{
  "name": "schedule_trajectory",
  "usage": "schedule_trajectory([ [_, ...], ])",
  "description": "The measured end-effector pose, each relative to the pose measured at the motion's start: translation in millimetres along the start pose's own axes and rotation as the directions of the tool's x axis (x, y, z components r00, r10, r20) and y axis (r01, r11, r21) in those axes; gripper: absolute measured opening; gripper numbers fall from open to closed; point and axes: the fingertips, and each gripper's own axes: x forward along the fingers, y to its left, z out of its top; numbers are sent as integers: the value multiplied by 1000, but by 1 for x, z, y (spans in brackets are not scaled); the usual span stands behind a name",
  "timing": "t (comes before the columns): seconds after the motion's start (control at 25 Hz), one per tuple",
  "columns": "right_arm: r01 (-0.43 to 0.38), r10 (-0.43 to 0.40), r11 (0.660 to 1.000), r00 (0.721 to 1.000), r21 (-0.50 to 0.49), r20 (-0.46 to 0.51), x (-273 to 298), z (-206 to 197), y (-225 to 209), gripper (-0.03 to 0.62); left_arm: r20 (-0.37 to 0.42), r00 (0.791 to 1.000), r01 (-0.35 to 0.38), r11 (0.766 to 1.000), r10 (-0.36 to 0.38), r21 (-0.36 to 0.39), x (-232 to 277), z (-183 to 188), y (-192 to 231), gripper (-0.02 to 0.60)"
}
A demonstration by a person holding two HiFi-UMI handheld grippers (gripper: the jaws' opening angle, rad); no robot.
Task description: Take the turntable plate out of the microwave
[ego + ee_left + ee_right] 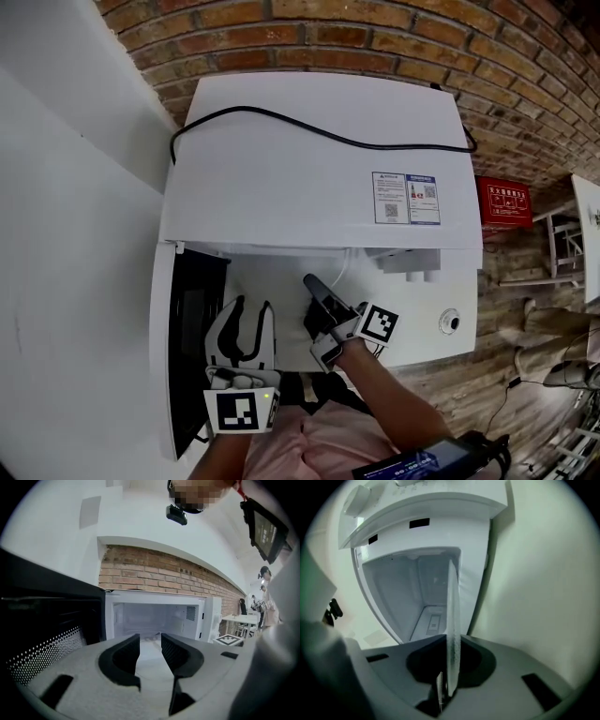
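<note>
You were at the pulling-out step. Your right gripper (312, 283) had its jaws nearly together, pinched on the rim of the glass plate (452, 606). In the right gripper view the plate showed edge-on between them and ran from the jaws toward 12 o'clock, across the open mouth of the microwave (319, 169). I could not tell whether the plate's far part lay inside the cavity (150, 616) or had already cleared it, because the clear glass hardly showed in the head view. Your left gripper (150, 639) hung just beside the right one, at its 9 o'clock. Its jaws stood moderately apart with nothing between them, aimed into the cavity. The door (183, 347) was swung wide at 9 o'clock of the opening, out of the way. I judged that the grip was made and that the withdrawal was the work in hand. The next move called for drawing the plate straight back toward 6 o'clock, keeping it flat and clear of the frame of the opening. A pinch on one edge of smooth, heavy glass could let it droop or slip. Bringing your empty left gripper onto the near rim at 9 o'clock would likely have steadied the plate before it came fully free.
</note>
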Motion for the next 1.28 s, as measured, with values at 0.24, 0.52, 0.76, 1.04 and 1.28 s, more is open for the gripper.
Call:
schedule_trajectory([
  [0.24, -104, 104, 995, 994, -8, 16, 14, 10, 4, 99, -20, 1000, -9, 1000, 9, 7, 1, 3, 3, 150],
  [0.52, -106, 106, 994, 994, -8, -1, 27, 19, 4, 40, -21, 1000, -15, 1000, 15, 12, 0, 1, 8, 150],
  [0.76, -86, 86, 996, 996, 0, -34, 10, 11, 2, 38, -21, 999, -31, 999, 31, 9, -8, 0, 3, 150],
  [1.04, -95, 93, 995, 993, -31, -79, -25, 0, 8, 38, 11, 999, -32, 999, 32, 8, -26, 6, -21, 150],
  [1.28, -109, 103, 993, 987, -39, -122, -58, -14, 13, 38, 48, 999, -17, 1000, 16, 8, -44, 7, -46, 149],
])
